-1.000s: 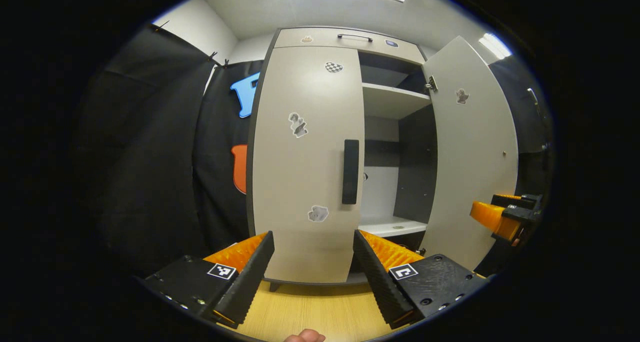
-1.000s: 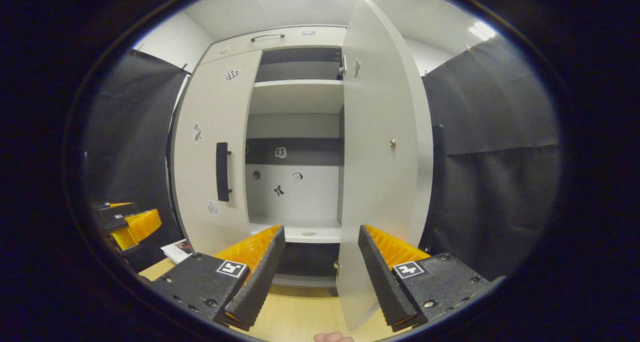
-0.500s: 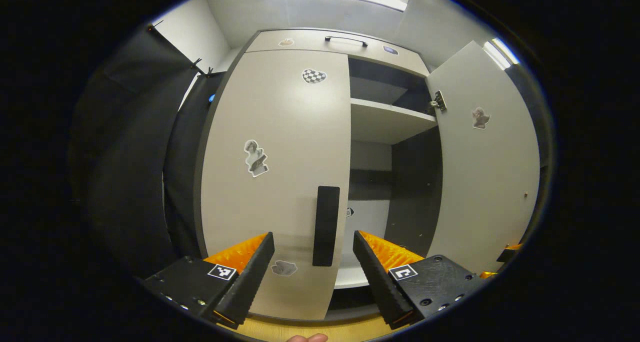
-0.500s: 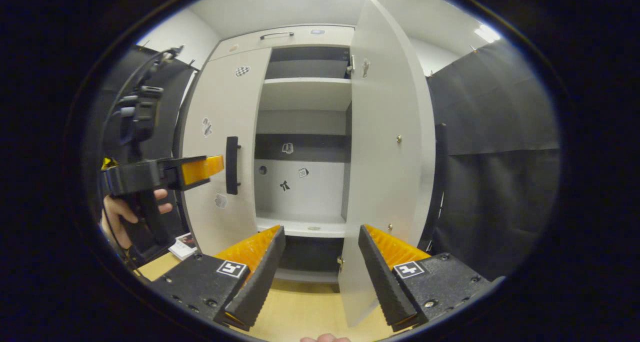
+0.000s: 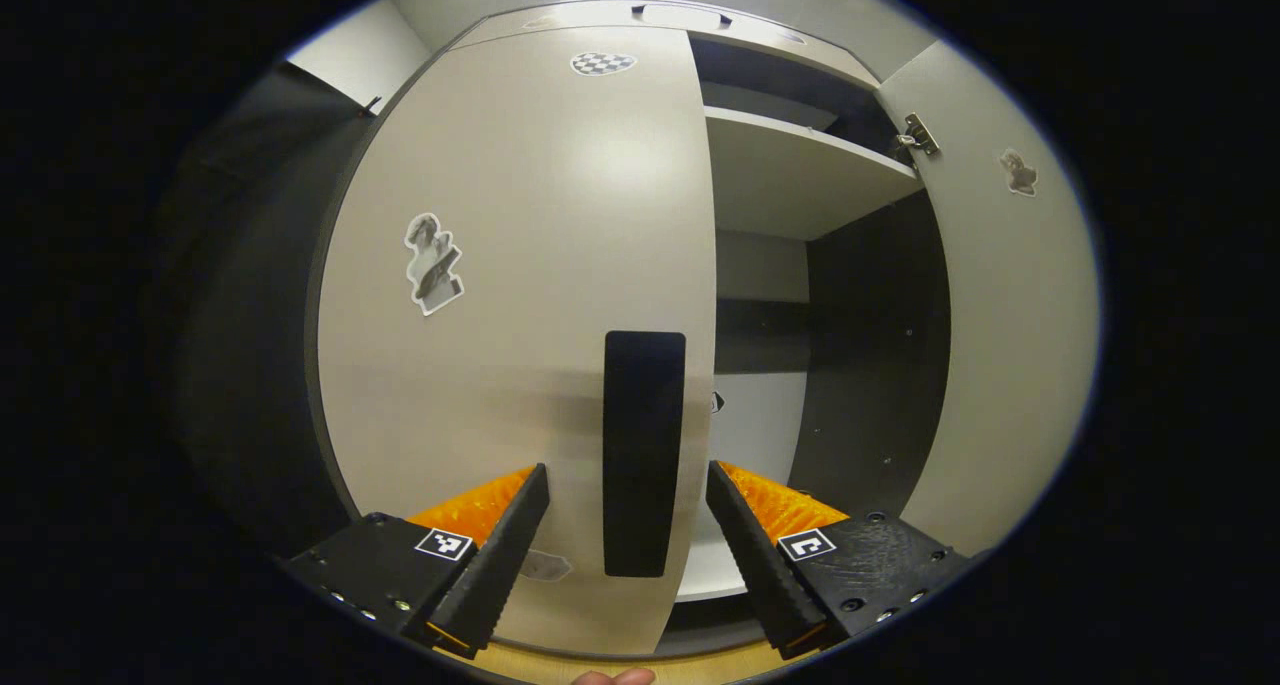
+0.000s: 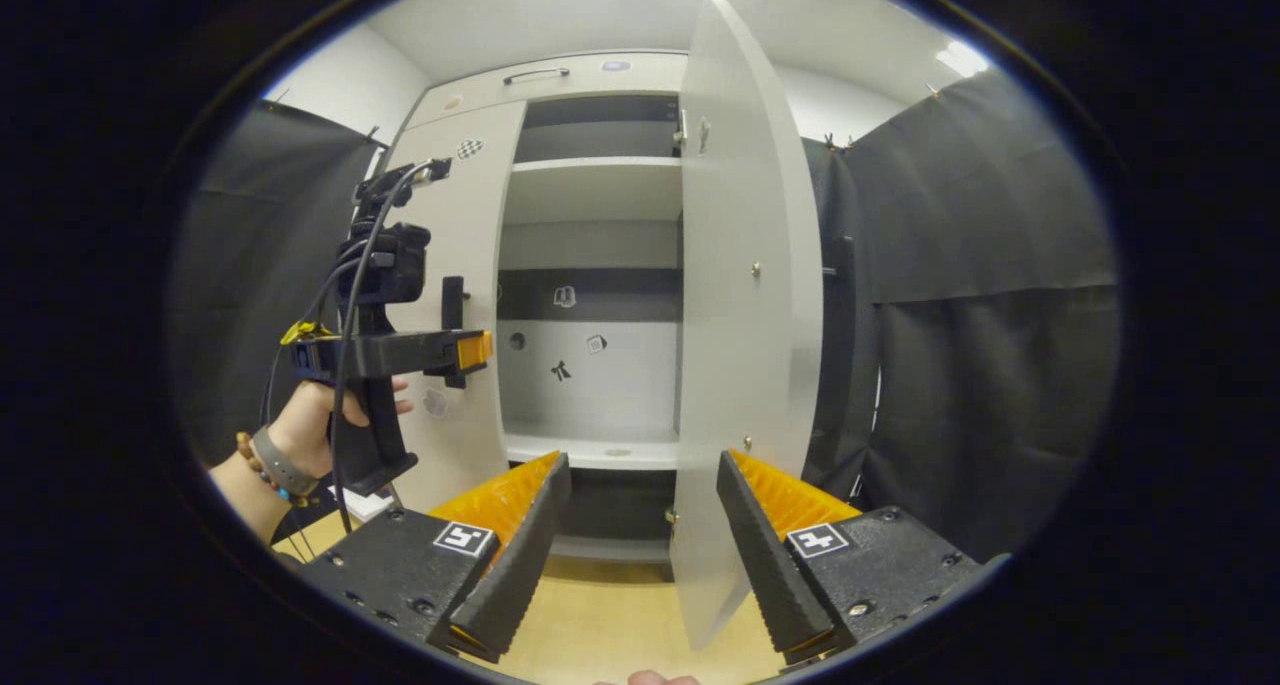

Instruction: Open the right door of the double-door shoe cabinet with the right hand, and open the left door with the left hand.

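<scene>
The shoe cabinet's left door is closed, and its tall dark handle stands between the fingers of my left gripper, which is open and close to it without pressing on it. The right door is swung wide open, edge-on in the right gripper view, and it appears as a pale panel in the left gripper view. My right gripper is open and holds nothing, set back from the cabinet. In the right gripper view a hand holds the left gripper up against the left door's handle.
Inside the cabinet are a pale upper shelf, a lower shelf and a back wall with small stickers. Black cloth hangs to the right of the open door. The floor is light wood. A drawer with a handle tops the cabinet.
My left gripper has risen and moved in toward the left door until the handle sits between its fingers. The right door and my right gripper have hardly moved.
</scene>
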`<state>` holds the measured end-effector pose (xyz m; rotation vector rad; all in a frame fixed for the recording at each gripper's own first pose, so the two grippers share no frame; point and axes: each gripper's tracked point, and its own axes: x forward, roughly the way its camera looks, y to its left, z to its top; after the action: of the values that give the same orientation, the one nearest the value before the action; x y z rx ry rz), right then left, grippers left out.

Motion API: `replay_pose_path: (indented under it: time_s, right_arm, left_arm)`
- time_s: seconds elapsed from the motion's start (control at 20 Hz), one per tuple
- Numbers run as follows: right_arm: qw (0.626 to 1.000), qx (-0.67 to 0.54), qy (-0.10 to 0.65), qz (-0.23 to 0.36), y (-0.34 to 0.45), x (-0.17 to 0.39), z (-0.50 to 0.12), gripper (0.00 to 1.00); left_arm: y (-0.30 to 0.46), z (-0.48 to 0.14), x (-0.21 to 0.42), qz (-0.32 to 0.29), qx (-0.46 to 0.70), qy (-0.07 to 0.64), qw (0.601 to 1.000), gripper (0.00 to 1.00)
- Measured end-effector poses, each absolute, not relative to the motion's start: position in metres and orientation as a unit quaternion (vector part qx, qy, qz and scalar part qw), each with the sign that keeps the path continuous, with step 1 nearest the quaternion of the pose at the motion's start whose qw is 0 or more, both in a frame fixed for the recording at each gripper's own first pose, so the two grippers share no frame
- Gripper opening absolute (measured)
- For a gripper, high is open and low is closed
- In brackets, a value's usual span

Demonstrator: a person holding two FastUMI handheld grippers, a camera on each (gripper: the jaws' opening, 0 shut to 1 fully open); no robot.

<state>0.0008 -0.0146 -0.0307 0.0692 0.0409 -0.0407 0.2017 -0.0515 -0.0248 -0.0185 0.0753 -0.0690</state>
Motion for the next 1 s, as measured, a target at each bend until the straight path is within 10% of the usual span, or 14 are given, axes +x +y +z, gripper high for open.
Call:
replay_pose_path:
  time_s: [0.65,1.0]
  right_arm:
    - [0.999,0.031,0.016,-0.008,-0.009,0.013,-0.030,0.92]
    - [0.999,0.030,0.023,-0.006,-0.007,0.012,-0.034,0.92]
  left_arm:
    - [-0.050,-0.025,0.200,-0.029,-0.014,0.041,0.999,0.92]
    - [-0.053,-0.028,0.200,-0.042,-0.013,0.043,0.998,0.32]
